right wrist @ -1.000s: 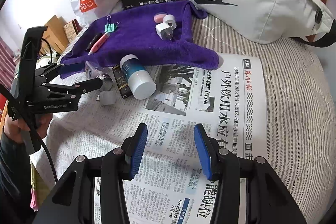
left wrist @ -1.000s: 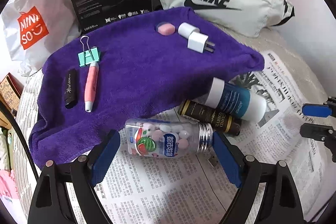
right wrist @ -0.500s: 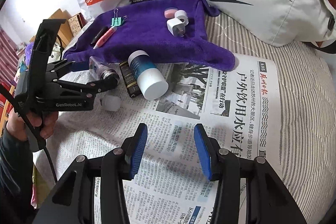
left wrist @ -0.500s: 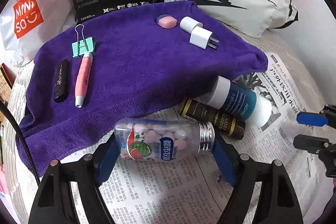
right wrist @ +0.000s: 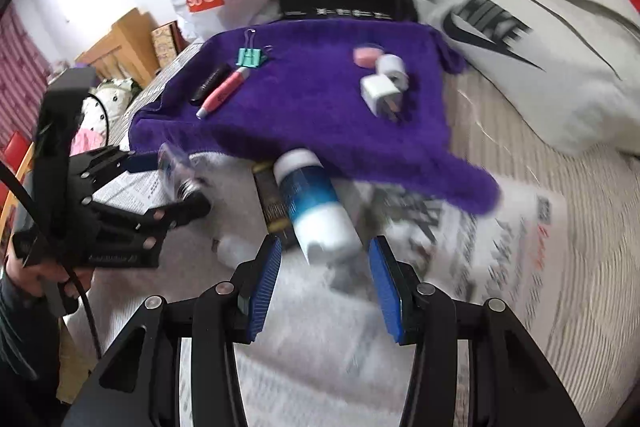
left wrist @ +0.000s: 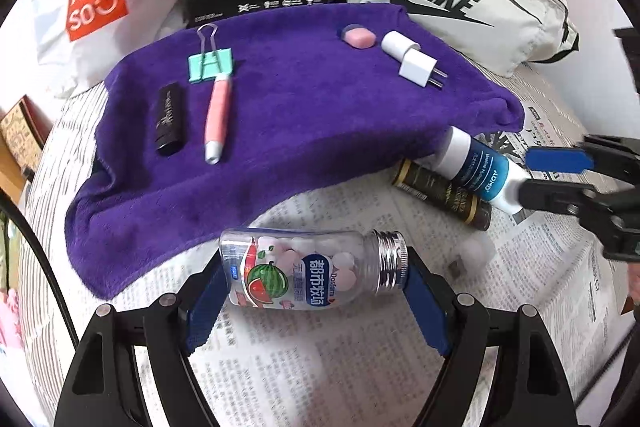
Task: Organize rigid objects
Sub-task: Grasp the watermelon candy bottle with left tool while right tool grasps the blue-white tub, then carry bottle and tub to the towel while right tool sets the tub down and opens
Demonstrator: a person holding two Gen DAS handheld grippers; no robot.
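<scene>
Left gripper (left wrist: 312, 291): your jaws clamped on candy bottle (left wrist: 310, 273), lifted off newspaper (left wrist: 320, 367). Right gripper (right wrist: 324, 267): jaws spread around blue-white bottle (right wrist: 316, 209) lying at purple towel (left wrist: 300, 115) edge. Next: squeeze, lift, place both on towel.

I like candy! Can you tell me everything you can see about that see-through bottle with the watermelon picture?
The candy bottle is clear plastic, full of pink and white round pieces. Its label shows a watermelon slice and blue Chinese writing, and its neck has bare silver screw threads with no cap on. It lies on its side, held end to end by the left gripper, one blue pad at its base, the other at its neck. The newspaper is under it, and the purple towel lies just behind it.
</scene>
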